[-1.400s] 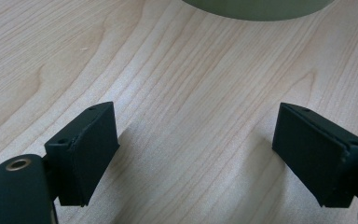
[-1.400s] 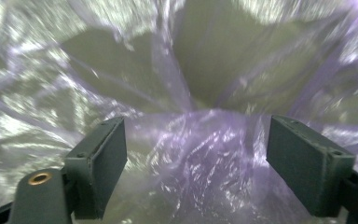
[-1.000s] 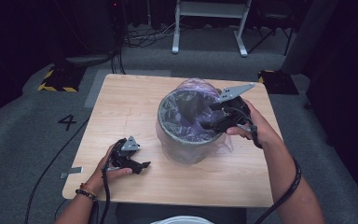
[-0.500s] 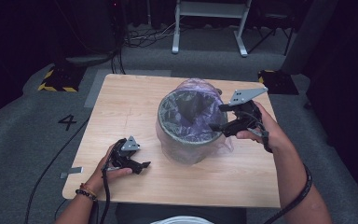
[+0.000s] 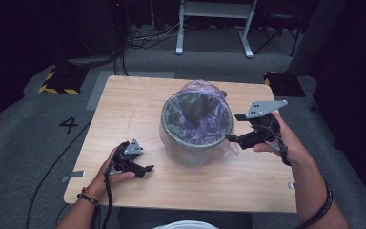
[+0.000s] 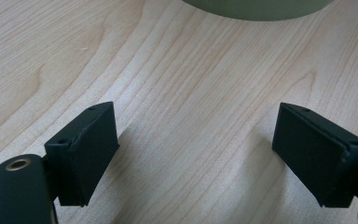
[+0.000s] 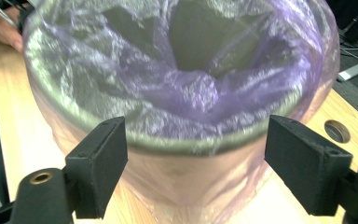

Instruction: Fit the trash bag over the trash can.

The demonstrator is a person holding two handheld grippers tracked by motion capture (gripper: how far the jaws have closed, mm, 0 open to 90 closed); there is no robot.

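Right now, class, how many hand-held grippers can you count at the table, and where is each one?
2. The left gripper rests on the table near its front-left part, jaws open. The right gripper is beside the lined bin on its right, jaws open, pointing at it.

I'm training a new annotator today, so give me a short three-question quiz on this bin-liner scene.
1. True or false: the translucent purple plastic liner is folded over the rim of the round grey bin.
2. Which gripper rests low on the pale wooden table, away from the bin: A the left gripper, B the right gripper?
3. Fill in: in the right gripper view the jaws stand ____, with nothing clamped between them.

Key
1. True: the plastic drapes down the outside wall.
2. A: the left gripper; the right one points at the bin's rim.
3. Open.
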